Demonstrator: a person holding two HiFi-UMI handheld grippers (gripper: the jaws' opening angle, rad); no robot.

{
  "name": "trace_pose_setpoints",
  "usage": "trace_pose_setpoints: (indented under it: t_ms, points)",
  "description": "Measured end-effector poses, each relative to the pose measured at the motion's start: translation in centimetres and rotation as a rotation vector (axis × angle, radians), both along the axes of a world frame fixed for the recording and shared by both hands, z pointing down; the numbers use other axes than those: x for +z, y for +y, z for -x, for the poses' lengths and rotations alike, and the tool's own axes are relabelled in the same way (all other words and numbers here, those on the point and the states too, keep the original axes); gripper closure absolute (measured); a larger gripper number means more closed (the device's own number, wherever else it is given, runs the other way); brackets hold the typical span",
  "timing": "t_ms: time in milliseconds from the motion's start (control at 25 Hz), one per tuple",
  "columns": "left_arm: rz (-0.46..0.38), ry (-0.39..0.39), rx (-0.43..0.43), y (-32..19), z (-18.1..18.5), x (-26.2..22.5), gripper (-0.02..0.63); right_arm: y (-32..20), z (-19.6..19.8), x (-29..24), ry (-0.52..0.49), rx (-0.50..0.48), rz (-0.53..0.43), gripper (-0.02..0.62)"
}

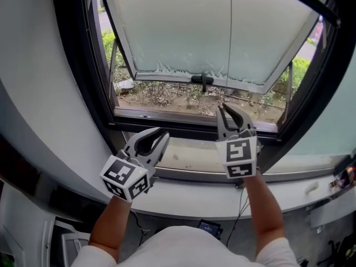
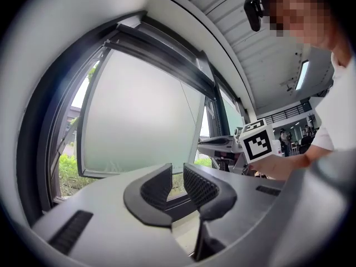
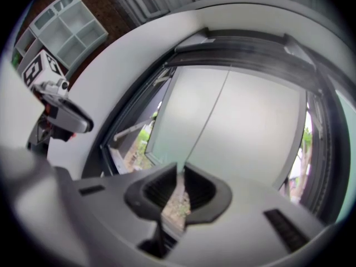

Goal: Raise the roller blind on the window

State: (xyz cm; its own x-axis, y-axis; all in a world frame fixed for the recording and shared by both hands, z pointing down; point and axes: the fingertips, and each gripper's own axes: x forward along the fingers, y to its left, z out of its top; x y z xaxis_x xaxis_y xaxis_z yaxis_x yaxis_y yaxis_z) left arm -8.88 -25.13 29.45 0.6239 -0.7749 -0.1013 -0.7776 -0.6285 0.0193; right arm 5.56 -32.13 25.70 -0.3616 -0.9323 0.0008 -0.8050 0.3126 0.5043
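A thin pull cord (image 1: 231, 38) hangs straight down in front of the frosted, outward-tilted window pane (image 1: 183, 26). No blind fabric shows in any view. My right gripper (image 1: 226, 108) is held up at the sill's far edge. In the right gripper view the taut cord (image 3: 208, 115) runs down into the narrow gap between the jaws of my right gripper (image 3: 181, 170), which is shut on it. My left gripper (image 1: 163, 133) sits lower and to the left over the sill. Its jaws (image 2: 178, 171) stand apart with nothing between them, and the cord (image 2: 191, 107) passes well beyond them.
A dark window frame (image 1: 83, 65) surrounds the opening, with a black handle (image 1: 203, 80) at the pane's lower edge. A pale sill (image 1: 189, 154) lies below the grippers. Outside are soil and green shrubs (image 1: 167, 93). Cables hang under the ledge (image 1: 242, 204).
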Motion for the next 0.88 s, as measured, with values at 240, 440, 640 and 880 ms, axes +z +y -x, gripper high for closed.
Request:
trace_pose_setpoints:
  t_ms: [240, 440, 640, 880]
  points:
    - [0.029, 0.012, 0.015, 0.8, -0.2, 1.3, 0.525, 0.5, 0.2, -1.6, -0.008, -0.005, -0.030, 0.543]
    - [0.057, 0.019, 0.032, 1.3, -0.7, 2.4, 0.525, 0.7, 0.2, -2.2, -0.030, -0.011, -0.042, 0.543]
    - [0.064, 0.024, 0.041, 1.5, -0.8, 2.5, 0.525, 1.0, -0.1, -3.6, -0.055, -0.017, -0.066, 0.543]
    - [0.062, 0.027, 0.048, 1.8, -0.9, 2.4, 0.525, 1.4, -0.7, -5.1, -0.090, -0.016, -0.097, 0.543]
